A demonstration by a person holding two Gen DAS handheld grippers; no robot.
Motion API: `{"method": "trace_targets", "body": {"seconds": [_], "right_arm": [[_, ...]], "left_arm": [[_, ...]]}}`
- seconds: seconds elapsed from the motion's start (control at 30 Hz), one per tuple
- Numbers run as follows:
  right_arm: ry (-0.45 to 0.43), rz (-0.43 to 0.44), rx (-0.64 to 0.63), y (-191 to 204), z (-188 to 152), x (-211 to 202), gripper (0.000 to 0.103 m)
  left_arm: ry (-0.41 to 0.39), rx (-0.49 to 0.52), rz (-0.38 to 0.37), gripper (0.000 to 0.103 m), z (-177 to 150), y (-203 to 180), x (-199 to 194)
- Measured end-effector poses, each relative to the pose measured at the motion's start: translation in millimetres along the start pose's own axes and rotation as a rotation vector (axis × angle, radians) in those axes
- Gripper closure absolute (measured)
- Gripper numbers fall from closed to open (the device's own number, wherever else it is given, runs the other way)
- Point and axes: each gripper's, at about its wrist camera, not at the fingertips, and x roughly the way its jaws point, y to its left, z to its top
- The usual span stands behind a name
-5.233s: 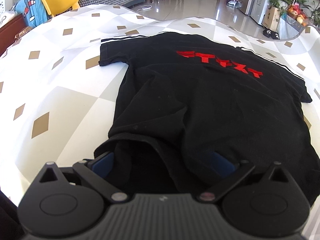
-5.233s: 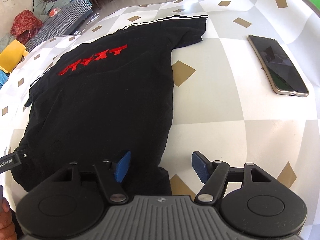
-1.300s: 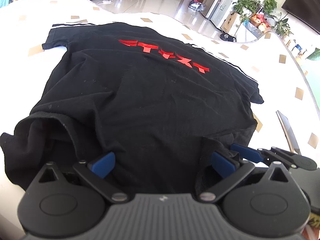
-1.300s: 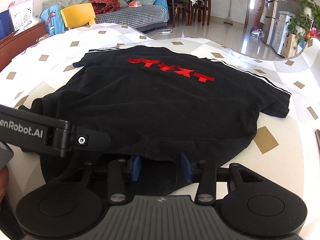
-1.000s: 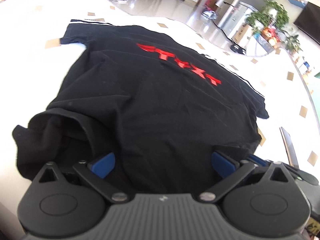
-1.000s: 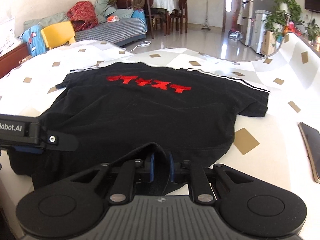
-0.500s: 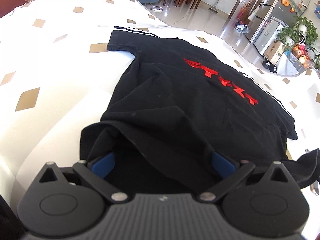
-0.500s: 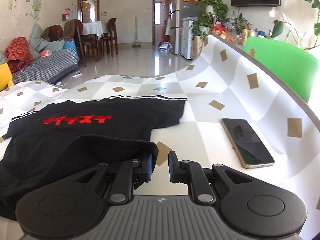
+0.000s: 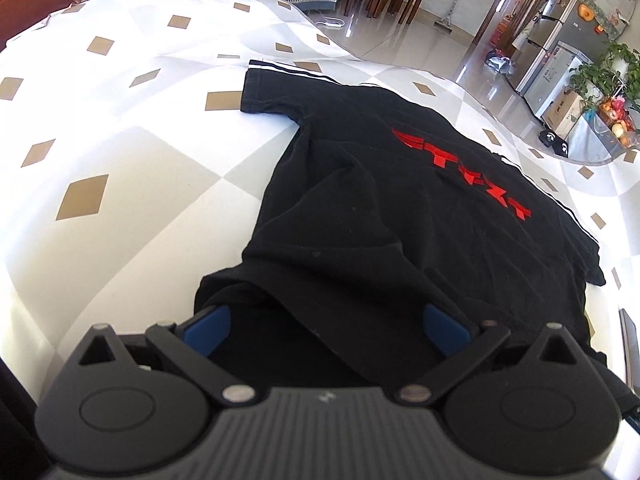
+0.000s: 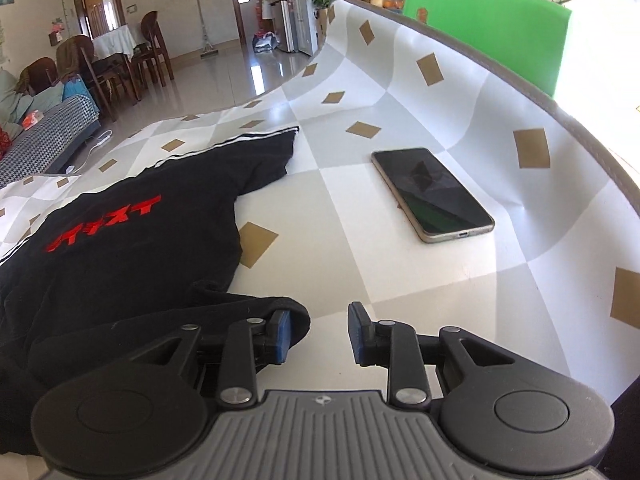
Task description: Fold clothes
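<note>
Closest in, the left gripper (image 9: 322, 326) hangs low over the near hem of the shirt (image 9: 400, 216), its blue pads (image 9: 202, 328) spread wide apart with black cloth bunched between and under them, nothing pinched. The hem here is rumpled, a flap of fabric lying over a darker pocket of cloth beneath.

The right gripper (image 10: 318, 334) sits at the shirt's near right corner, jaws parted to a middling gap with bare table between them. Its left pad (image 10: 282, 336) touches a rolled lump of hem, which curls round the outside of that finger; the other pad is clear of the cloth.

The shirt is black, short-sleeved, lying spread on the table (image 9: 120, 160), which is covered in a white and grey checked cloth with tan diamonds. Past the crumpled hem the body lies fairly flat, with soft creases running up from the near edge. Red lettering (image 9: 460, 172) crosses the chest farther up. Both sleeves lie out to the sides, and thin white stripes run along the shoulder line at the far edge.

To the right of the shirt, well apart from it, a phone (image 10: 432, 194) lies face up with a dark screen. Beyond the table edge a green chair back (image 10: 484, 36) shows, and farther off a tiled floor, dining chairs and a sofa.
</note>
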Motion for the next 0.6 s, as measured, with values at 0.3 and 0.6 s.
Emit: {"method": "trace_targets", "body": {"seconds": [0.3,0.6], "right_arm": [[0.120,-0.007,0.029,-10.0,-13.0,3.0,0.063],[0.157,-0.002,-0.012,-2.9,-30.4,-11.6,0.060]], "left_arm": [[-0.030,-0.029,0.102,0.000,8.3,14.8,-5.5],[-0.043,-0.033,0.108,0.000,9.2,15.9,-8.0]]}}
